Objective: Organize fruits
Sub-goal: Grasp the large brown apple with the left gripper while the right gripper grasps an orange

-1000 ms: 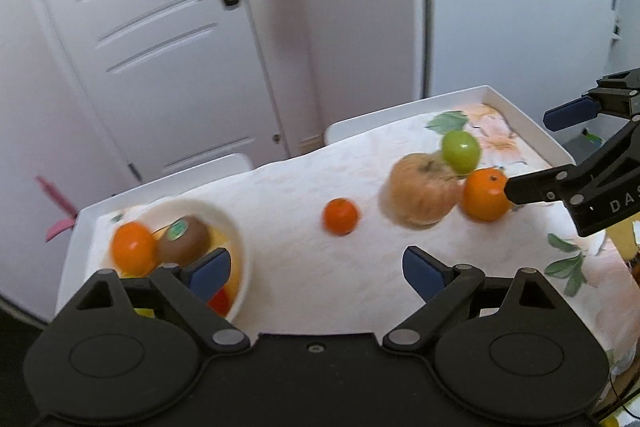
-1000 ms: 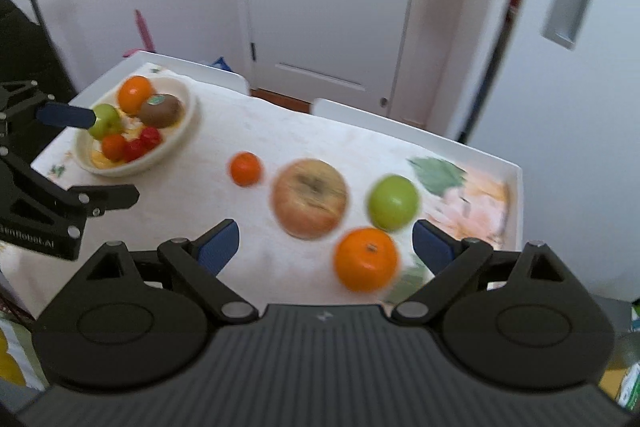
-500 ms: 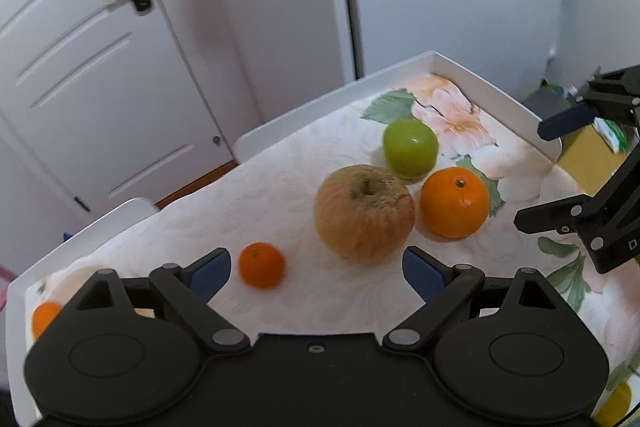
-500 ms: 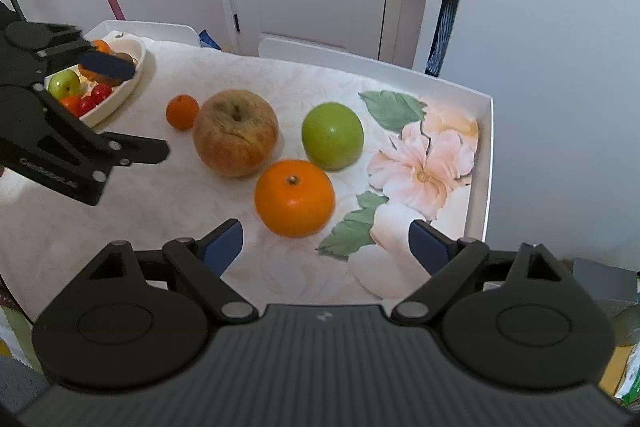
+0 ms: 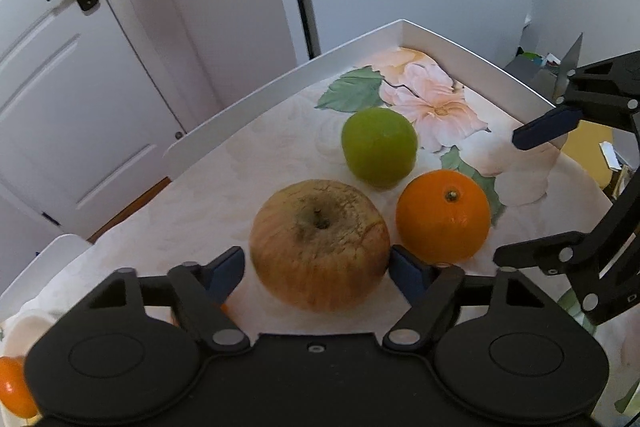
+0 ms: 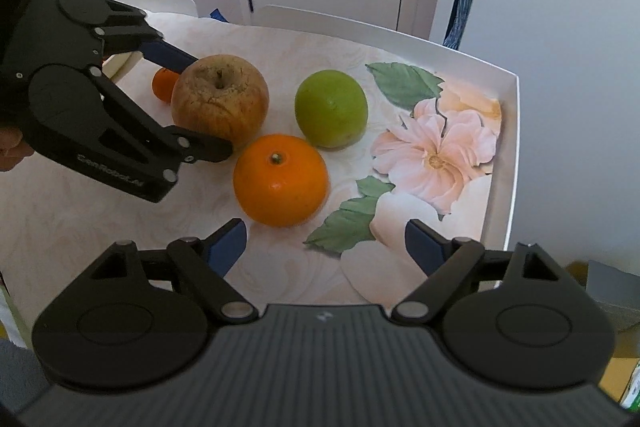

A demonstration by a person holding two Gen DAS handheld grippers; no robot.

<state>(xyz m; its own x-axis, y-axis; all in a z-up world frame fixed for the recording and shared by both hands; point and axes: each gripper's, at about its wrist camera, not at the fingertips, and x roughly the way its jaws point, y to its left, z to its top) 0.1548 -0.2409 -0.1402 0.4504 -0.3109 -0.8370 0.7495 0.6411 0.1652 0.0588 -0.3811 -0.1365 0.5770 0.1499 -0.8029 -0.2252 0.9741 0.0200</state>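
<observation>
A big wrinkled reddish apple [image 5: 320, 243] [image 6: 220, 103] lies on the flowered table top. My left gripper [image 5: 316, 267] [image 6: 210, 105] straddles it with the jaws closing. The right-hand pad [image 5: 404, 273] sits at the apple's skin, and a thin gap shows at the other pad. An orange [image 6: 280, 179] [image 5: 442, 217] lies just ahead of my right gripper [image 6: 326, 243] [image 5: 532, 191], which stands open with nothing between its fingers. A green apple [image 6: 331, 109] [image 5: 378, 147] rests behind the orange. A small tangerine [image 6: 164, 85] peeks out behind the big apple.
The table top has a raised white rim [image 6: 508, 147] along its far and right sides. The edge of a white bowl [image 6: 120, 63] shows behind the left gripper, and an orange fruit [image 5: 14, 391] shows at the bottom left corner. A white door [image 5: 60, 67] stands beyond the table.
My left gripper swung from the bowl side to the big apple, sank onto it, and its jaws narrowed around it. My right gripper came down closer to the orange.
</observation>
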